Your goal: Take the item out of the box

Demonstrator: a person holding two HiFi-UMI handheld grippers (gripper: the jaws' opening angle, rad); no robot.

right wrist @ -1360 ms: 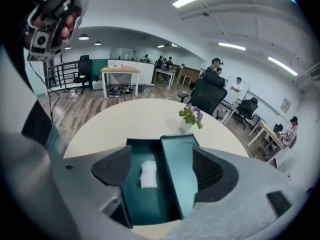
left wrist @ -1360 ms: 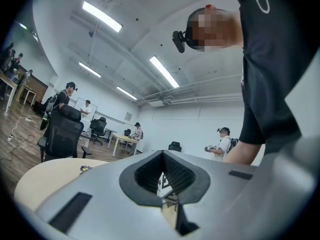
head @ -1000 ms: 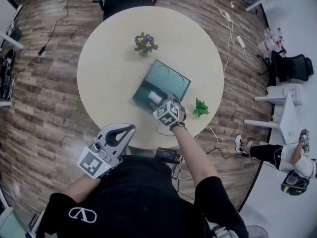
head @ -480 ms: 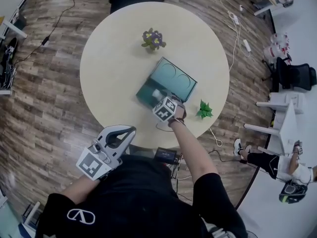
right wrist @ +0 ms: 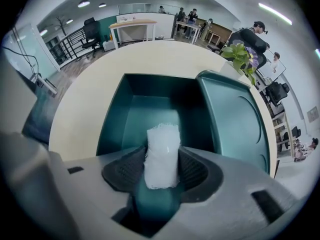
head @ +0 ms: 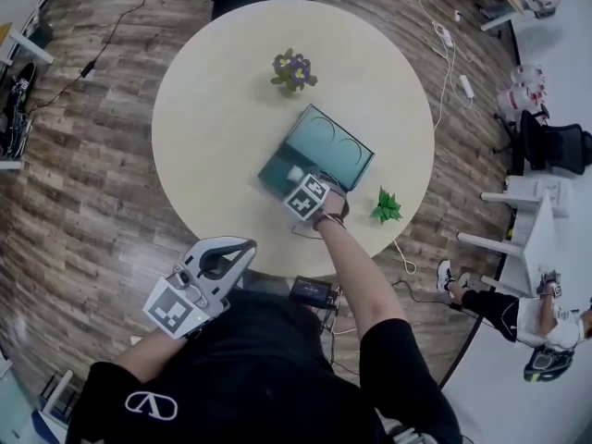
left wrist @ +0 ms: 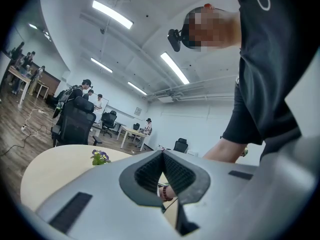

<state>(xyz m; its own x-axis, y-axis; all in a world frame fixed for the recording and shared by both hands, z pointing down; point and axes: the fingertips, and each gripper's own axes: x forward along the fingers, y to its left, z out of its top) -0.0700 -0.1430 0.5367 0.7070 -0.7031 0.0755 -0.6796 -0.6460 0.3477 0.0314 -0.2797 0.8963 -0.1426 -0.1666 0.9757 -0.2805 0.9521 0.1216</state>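
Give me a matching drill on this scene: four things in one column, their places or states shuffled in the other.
Things:
1 white item
2 box lid
3 purple flowers
4 left gripper

Places or states:
A off the table, jaws together, empty
B on the table beyond the box
C in the jaws of the right gripper, over the box
D swung open beside the box

Pairs: 1-C, 2-D, 3-B, 4-A. The right gripper's jaws are closing on the white item.

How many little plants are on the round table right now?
2. A purple-flowered plant sits on the far side of the table; a green leafy plant sits near its right edge, beside the open teal box. None appears hidden.
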